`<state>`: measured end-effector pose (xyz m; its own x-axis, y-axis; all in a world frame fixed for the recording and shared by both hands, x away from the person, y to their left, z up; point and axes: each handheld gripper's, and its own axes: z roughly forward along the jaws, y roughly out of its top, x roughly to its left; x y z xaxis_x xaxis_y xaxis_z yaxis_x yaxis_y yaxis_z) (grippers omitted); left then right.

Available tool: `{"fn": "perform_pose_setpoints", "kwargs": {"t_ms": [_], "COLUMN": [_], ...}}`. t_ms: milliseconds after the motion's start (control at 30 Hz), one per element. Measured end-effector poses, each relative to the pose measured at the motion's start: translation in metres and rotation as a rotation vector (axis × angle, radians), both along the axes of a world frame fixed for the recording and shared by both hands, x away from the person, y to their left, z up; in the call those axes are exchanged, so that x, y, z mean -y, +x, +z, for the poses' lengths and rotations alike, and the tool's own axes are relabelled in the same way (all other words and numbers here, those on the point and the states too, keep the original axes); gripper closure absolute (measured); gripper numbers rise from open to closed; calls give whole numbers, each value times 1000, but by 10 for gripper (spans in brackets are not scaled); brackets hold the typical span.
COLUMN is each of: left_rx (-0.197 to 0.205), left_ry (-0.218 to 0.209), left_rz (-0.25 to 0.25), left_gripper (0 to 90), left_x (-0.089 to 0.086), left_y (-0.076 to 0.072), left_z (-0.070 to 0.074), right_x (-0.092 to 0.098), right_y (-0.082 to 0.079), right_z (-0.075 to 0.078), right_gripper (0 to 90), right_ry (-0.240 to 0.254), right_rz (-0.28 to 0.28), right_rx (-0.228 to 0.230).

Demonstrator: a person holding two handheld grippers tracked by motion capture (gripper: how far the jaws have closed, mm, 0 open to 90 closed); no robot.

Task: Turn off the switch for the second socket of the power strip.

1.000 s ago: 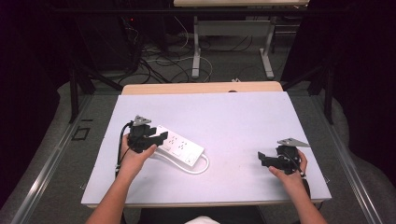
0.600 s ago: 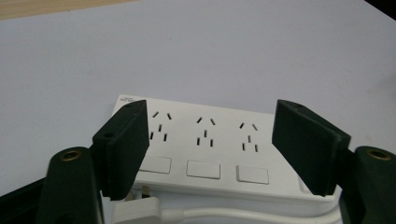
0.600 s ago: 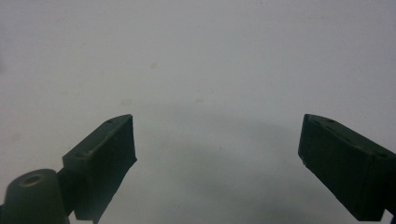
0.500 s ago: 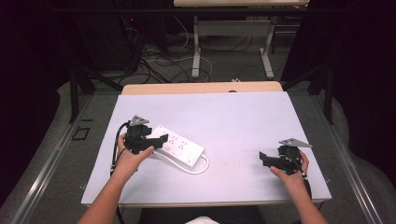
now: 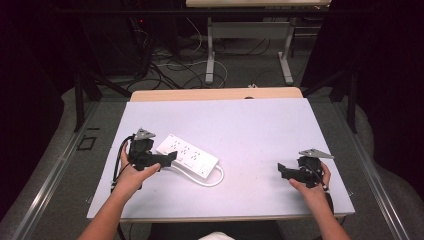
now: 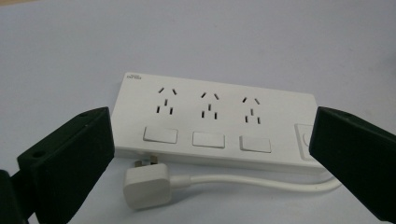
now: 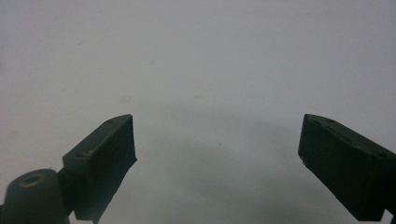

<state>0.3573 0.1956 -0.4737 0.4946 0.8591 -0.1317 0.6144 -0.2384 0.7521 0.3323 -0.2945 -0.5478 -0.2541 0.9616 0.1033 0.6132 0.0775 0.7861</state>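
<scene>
A white power strip (image 6: 212, 123) is seen lying flat on the table (image 5: 260, 130), left of centre, with its 3 sockets and 3 switches facing up. Its cord is looped back along the near side, so that the plug (image 6: 147, 184) rests on the table just beside the strip's long edge, unplugged.

The left gripper (image 5: 167, 159) is held low at the strip's left end, aimed along it. Its fingers (image 6: 70, 158) are spread wide, with nothing between them; strip and plug are framed in the gap, which suggests that a grasp is being lined up, though on which of the 2 cannot be told.

The right gripper (image 5: 284, 170) is kept well apart, near the table's right edge. Its fingers (image 7: 105, 158) are also spread, over bare table, and it is probably parked there until needed.
</scene>
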Motion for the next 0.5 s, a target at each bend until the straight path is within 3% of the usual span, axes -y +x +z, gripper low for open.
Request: {"fn": "perform_pose_setpoints", "kwargs": {"t_ms": [500], "left_rx": [-2], "left_ry": [-37], "left_rz": [48], "left_gripper": [0], "left_x": [-22], "left_y": [-18], "left_z": [-3], "right_x": [0], "right_y": [0], "right_z": [0], "right_gripper": [103], "right_ry": [6], "right_rz": [-2], "right_rx": [-6]}}
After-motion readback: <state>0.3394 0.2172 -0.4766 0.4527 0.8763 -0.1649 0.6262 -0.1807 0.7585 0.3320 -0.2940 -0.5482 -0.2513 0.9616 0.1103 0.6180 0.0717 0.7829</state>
